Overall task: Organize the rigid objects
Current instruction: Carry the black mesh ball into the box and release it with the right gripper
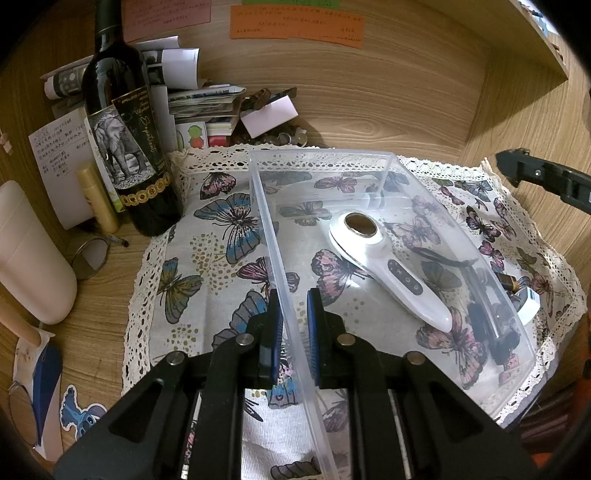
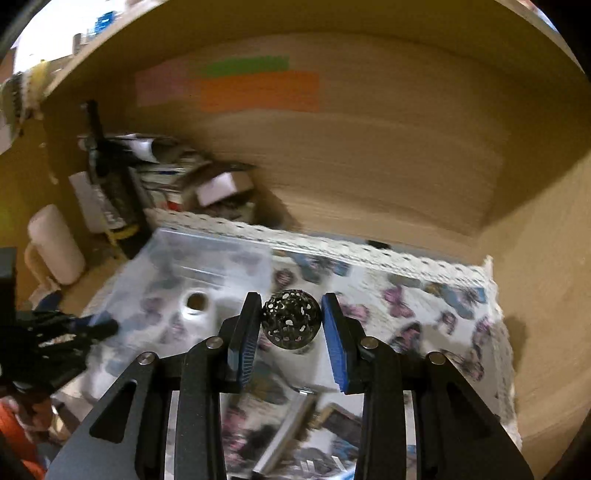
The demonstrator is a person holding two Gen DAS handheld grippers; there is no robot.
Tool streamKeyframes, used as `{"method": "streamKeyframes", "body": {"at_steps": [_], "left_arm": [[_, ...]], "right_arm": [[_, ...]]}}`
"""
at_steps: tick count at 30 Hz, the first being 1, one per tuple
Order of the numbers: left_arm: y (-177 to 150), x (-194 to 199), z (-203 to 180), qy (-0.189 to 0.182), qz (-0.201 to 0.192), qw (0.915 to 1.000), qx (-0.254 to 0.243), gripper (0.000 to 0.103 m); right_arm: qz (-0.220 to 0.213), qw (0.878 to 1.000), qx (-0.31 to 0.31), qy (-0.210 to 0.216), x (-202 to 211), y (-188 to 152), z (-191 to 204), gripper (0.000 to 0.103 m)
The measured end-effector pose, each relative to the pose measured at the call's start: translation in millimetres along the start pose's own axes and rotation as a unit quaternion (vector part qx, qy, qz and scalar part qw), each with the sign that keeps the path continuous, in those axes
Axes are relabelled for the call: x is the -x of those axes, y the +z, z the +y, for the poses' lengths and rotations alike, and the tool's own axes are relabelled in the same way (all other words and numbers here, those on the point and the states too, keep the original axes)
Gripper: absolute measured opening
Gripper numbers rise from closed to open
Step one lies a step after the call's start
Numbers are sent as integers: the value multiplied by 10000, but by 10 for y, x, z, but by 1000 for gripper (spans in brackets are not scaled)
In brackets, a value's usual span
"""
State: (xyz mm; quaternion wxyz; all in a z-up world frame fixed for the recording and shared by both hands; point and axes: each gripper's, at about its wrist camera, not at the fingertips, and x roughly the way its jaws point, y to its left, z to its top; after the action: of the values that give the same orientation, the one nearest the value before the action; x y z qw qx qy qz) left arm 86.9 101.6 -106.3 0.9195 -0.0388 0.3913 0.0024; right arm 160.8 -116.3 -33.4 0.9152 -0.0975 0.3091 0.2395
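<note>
A clear plastic bin point(image 1: 266, 221) stands on a butterfly-print cloth point(image 1: 207, 266). My left gripper point(image 1: 295, 295) is shut on the bin's near left wall. In the bin lie a white handheld device point(image 1: 380, 258) and some dark small items point(image 1: 498, 325) at its right end. My right gripper point(image 2: 290, 297) is shut on a perforated dark metal ball point(image 2: 290, 321), held in the air above the cloth, just right of the bin point(image 2: 207, 254). One finger point(image 1: 517, 166) of the right gripper shows at the right edge of the left wrist view. A silver metal bar point(image 2: 288, 432) lies on the cloth below the ball.
A dark wine bottle point(image 1: 125, 147), a stack of papers point(image 1: 199, 107), a yellow tube point(image 1: 98, 199), a small round mirror point(image 1: 90, 256) and a pale bottle point(image 1: 29, 258) crowd the left. Wooden walls close the back and right, with a shelf point(image 1: 535, 33) overhead.
</note>
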Motion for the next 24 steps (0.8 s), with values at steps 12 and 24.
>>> {"method": "streamKeyframes", "body": {"at_steps": [12, 24], "left_arm": [[4, -4, -2, -2, -4, 10000, -2, 13], [-1, -19, 11, -69, -4, 10000, 38, 13]], "right_arm": [[412, 9954, 496, 712, -254, -63, 571, 31], [1095, 9851, 829, 1034, -549, -202, 882, 31]]}}
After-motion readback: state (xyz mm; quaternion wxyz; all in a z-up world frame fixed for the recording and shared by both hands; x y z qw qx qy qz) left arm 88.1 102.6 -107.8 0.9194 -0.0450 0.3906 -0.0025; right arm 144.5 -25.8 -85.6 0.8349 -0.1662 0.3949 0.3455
